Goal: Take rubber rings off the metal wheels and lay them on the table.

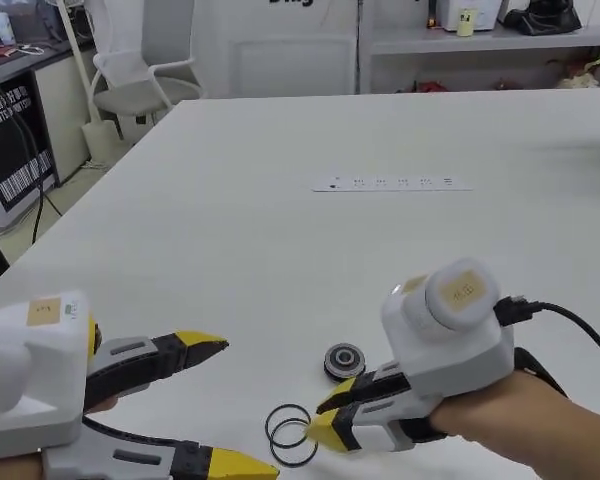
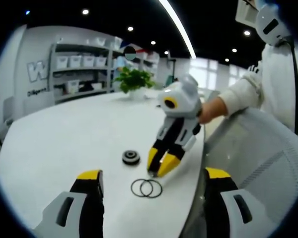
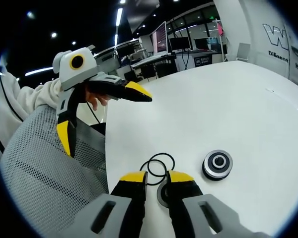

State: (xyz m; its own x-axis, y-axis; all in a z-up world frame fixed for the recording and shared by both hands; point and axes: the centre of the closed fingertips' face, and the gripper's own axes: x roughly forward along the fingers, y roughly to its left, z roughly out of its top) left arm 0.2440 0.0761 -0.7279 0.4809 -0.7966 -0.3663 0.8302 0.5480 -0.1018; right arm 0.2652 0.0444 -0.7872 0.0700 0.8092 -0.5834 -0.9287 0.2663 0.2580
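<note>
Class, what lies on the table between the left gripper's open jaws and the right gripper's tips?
Two black rubber rings, overlapping on the white table; both the left gripper view and the head view show them there.

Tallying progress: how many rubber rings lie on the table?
2 rubber rings, overlapping on the table just ahead of the right tool. Any still on the wheel can't be told.

- Metal wheel (image 1: 344,360): small and round, dark outer band around a grey hub, lying flat on the white table.
- Rubber rings (image 1: 290,435): two thin black loops, flat and overlapping, near that wheel.
- Second wheel (image 3: 163,195): partly hidden, clamped between the right gripper (image 3: 157,177) jaws, near the first wheel, just beside the rings.
</note>
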